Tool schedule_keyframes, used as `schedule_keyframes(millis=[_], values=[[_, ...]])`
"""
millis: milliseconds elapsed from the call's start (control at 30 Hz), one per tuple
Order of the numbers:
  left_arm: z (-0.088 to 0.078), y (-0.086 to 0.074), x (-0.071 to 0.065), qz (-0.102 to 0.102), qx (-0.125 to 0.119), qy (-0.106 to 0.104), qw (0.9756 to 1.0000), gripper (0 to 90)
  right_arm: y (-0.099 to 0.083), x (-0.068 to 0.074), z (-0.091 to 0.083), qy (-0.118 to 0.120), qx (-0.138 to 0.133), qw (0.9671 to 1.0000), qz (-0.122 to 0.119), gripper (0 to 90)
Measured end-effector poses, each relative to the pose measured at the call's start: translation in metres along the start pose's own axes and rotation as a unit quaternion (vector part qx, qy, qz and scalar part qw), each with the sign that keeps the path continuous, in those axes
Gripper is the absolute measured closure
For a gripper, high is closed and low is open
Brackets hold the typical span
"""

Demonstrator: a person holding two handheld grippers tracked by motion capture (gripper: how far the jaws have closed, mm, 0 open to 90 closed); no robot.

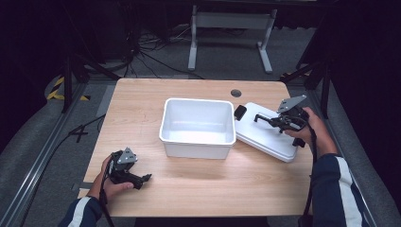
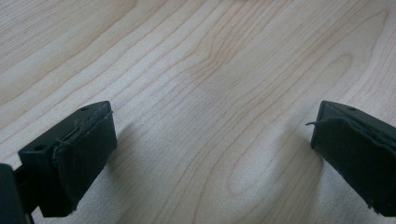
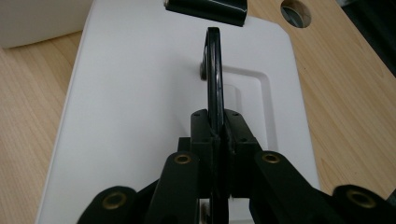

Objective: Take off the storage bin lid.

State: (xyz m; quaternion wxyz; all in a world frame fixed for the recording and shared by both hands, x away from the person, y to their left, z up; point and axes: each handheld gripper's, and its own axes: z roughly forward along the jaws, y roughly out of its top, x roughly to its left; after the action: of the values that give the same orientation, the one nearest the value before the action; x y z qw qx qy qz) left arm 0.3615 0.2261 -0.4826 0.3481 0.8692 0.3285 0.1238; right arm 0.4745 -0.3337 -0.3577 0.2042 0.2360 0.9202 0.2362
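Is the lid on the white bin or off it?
Off. The lid lies right of the open white bin, one edge against it, the right tool shut on its black handle.

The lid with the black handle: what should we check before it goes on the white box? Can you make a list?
1. Right gripper shut on the lid's handle: ok.
2. Lid lifted off the table: cannot tell.
3. White box holds nothing: ok.
4. Left gripper away from the box, jaws open: ok.
5. Black clip on the lid's end near the box: ok.
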Motion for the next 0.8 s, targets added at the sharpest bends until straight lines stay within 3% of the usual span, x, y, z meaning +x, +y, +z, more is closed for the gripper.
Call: schedule_keyframes(millis=[800], values=[[0.000,0.000,0.000,0.000,0.000,0.000,1.0000,0.7,-0.010,-0.002,0.024,-0.009,0.008,0.9996,0.027,83.7]])
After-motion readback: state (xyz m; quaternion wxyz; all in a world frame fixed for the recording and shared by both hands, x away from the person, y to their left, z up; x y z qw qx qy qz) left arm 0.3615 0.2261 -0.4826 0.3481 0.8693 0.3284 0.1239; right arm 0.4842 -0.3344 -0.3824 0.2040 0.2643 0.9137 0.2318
